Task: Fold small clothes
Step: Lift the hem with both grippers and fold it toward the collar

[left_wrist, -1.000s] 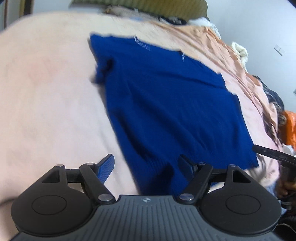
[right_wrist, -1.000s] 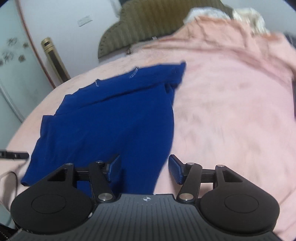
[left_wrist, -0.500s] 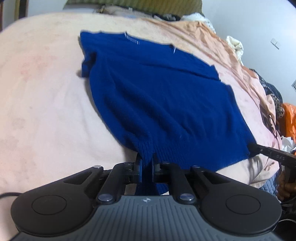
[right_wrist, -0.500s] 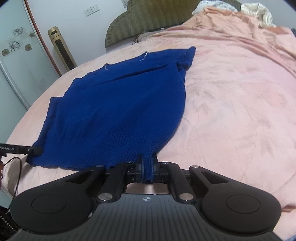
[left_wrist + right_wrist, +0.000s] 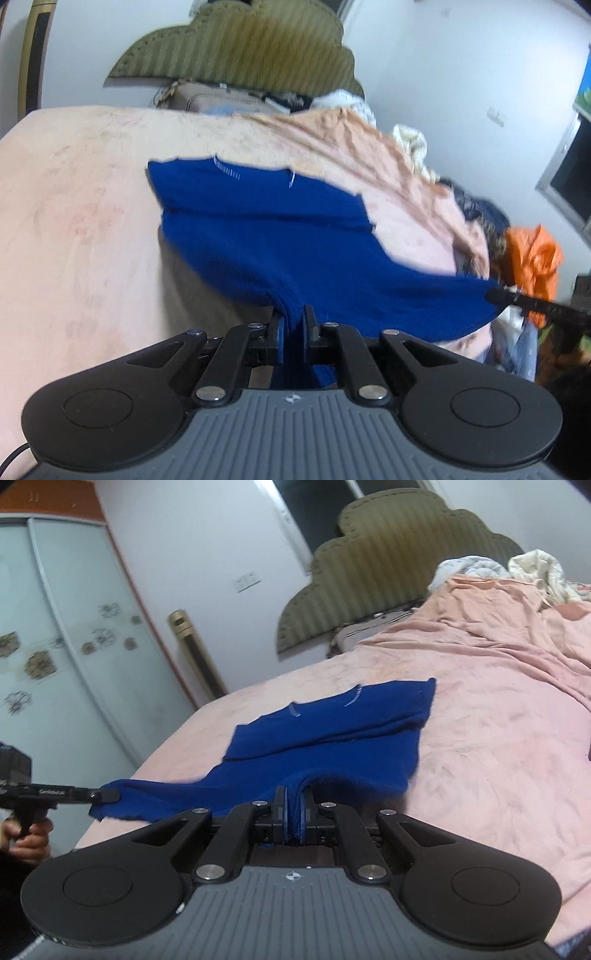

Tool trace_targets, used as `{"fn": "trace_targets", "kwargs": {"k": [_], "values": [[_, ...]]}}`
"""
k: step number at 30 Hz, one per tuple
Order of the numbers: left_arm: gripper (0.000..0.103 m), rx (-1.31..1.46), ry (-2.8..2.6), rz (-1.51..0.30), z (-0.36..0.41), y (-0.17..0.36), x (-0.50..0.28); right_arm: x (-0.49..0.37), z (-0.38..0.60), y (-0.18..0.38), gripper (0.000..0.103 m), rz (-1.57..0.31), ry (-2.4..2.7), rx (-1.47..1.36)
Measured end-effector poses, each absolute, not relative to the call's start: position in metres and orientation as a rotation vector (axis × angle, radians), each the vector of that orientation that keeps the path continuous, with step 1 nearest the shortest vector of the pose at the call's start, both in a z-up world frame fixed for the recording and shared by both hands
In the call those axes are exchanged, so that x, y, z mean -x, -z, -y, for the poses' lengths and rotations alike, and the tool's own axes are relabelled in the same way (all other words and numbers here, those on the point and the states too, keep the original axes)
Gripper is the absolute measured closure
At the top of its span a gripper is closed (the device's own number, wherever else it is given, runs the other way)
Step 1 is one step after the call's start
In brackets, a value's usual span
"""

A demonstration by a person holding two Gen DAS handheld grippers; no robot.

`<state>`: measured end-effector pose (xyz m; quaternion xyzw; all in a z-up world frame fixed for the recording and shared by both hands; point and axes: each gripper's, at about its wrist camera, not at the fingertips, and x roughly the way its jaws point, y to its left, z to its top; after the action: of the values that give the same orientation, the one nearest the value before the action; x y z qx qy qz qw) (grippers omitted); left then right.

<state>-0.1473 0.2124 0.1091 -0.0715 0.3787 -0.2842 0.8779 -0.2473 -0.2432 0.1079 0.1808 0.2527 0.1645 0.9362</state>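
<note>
Both my jaws are closed on the hem of the blue sweater [image 5: 280,236]. My left gripper [image 5: 293,325] pinches a bunched fold of the ribbed hem between its pads; the knit stands up out of the jaws in a small ridge. My right gripper [image 5: 293,805] does the same at the other hem corner, cloth pressed flat between the two pads.

In the left view the right gripper's finger tip shows at the far right, on the hem edge. In the right view the left gripper shows at the far left, tip on the hem corner, with a hand [image 5: 27,840] on its grip.

The near hem is lifted clear of the pink bed cover [image 5: 74,221], with shadow beneath it. The sweater slopes down away from me; its shoulders and neckline lie flat on the cover, and a sleeve is folded across the upper body.

Farther back: rumpled pink sheet, a heap of pale bedding, an orange cloth [image 5: 535,258] at the right edge, the olive scalloped headboard [image 5: 399,561], white walls, and a sliding wardrobe door [image 5: 55,646] with flower prints.
</note>
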Motion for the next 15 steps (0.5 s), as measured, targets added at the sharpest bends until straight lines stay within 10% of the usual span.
{"fn": "trace_targets", "kwargs": {"k": [15], "values": [[0.095, 0.183, 0.577, -0.813, -0.193, -0.118, 0.055, 0.181, 0.256, -0.1, 0.094, -0.523, -0.278, -0.492]]}}
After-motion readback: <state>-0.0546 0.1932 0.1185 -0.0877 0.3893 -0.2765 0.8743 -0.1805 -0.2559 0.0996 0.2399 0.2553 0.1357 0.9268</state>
